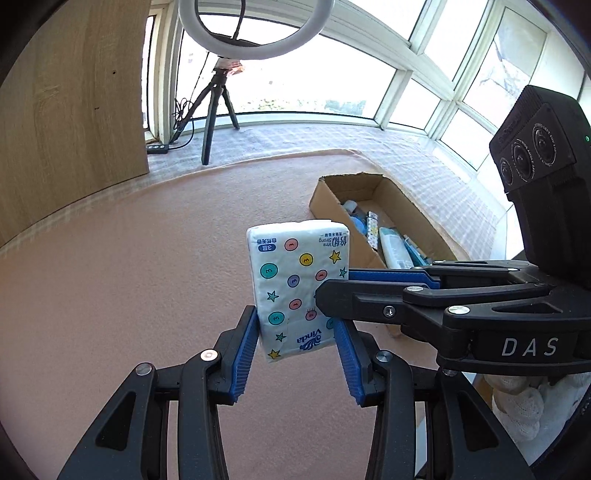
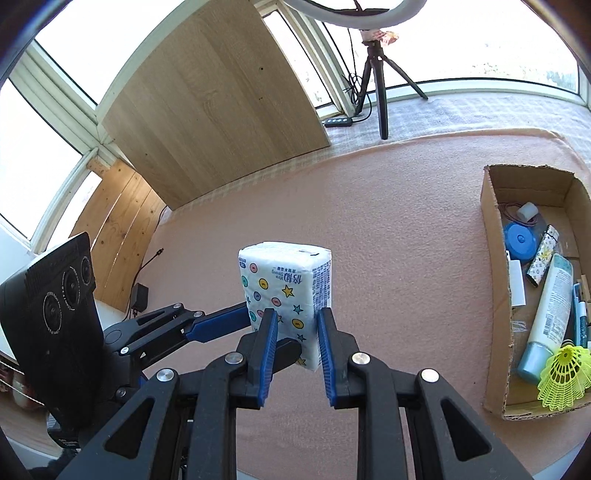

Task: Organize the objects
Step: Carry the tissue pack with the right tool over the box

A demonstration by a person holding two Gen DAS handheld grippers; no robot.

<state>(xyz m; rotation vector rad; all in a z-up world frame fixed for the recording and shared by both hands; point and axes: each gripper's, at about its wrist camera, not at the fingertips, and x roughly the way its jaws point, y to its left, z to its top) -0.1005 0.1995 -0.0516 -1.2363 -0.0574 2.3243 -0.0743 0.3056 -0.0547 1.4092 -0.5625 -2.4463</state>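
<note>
Both grippers have hold of the same tissue pack (image 1: pixel 297 284), a white soft pack printed with coloured dots and stars, and it's up in the air above the pink surface (image 1: pixel 129 277). The left gripper (image 1: pixel 295 336) pinches the pack's lower end across its width, blue pads pressed on both sides. The right gripper (image 2: pixel 295 326) has it from a different side, pads squeezed on the narrower faces, so its jaws sit closer together than the left one's. In the left wrist view the right gripper comes in from the right edge and crosses in front of the pack's lower right corner. Using the cardboard box (image 2: pixel 493 280) as the landmark: the pack hangs off to the left of it in the right wrist view, well apart from its wall, over bare surface. Inside the box there's a pale blue tube (image 2: pixel 550 314) lying lengthwise, a yellow shuttlecock (image 2: pixel 563 373) at the near end, a blue round lid-like thing (image 2: pixel 519 240) and a small white cylinder (image 2: pixel 526 212) toward the far end, plus some bits I can't make out. Beyond the box, on the window ledge, stands a black tripod (image 2: pixel 380 85) with a ring light (image 1: pixel 255 29), and a wooden panel (image 2: pixel 207 96) leans further left.
</note>
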